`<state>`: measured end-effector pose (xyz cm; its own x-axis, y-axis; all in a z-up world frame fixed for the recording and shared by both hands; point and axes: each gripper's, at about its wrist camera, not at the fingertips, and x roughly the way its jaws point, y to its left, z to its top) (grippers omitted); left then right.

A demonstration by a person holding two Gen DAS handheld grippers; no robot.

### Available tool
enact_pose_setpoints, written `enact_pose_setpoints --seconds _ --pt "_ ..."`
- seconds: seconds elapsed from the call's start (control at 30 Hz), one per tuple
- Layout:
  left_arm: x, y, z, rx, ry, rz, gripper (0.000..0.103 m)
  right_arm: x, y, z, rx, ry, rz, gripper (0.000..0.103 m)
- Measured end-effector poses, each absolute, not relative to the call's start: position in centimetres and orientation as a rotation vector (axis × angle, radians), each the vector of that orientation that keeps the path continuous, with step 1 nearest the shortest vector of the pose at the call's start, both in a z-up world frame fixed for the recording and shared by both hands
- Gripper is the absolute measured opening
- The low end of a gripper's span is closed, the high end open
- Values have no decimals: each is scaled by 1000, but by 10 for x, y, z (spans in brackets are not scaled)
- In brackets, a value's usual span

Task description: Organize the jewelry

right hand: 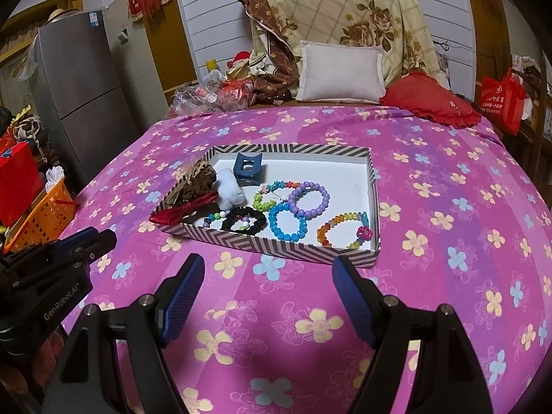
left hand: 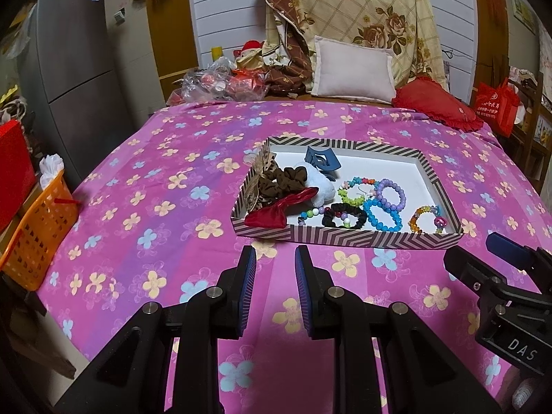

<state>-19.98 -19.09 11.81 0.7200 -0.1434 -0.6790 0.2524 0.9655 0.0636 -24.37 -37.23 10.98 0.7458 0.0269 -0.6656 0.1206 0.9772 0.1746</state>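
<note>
A striped shallow box sits on the pink flowered bedspread. In it lie a blue bead bracelet, a purple bead bracelet, an orange-multicolour bracelet, a green flower bracelet, a black scrunchie, a blue hair claw, a red bow and brown scrunchies. My left gripper hovers in front of the box, narrowly open and empty. My right gripper is open wide and empty, just before the box's near wall.
An orange basket stands off the bed's left edge beside a grey fridge. A white pillow, a red cushion and plastic bags lie at the bed's far end. A red bag stands at right.
</note>
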Motion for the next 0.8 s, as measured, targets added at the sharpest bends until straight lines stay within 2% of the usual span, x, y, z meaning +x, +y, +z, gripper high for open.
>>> enact_pose_setpoints --seconds 0.53,0.8 --pt "-196 -204 122 149 715 -238 27 -241 -377 115 195 723 -64 80" --pt "-186 -199 113 124 759 -251 27 -238 -386 107 207 738 -76 81"
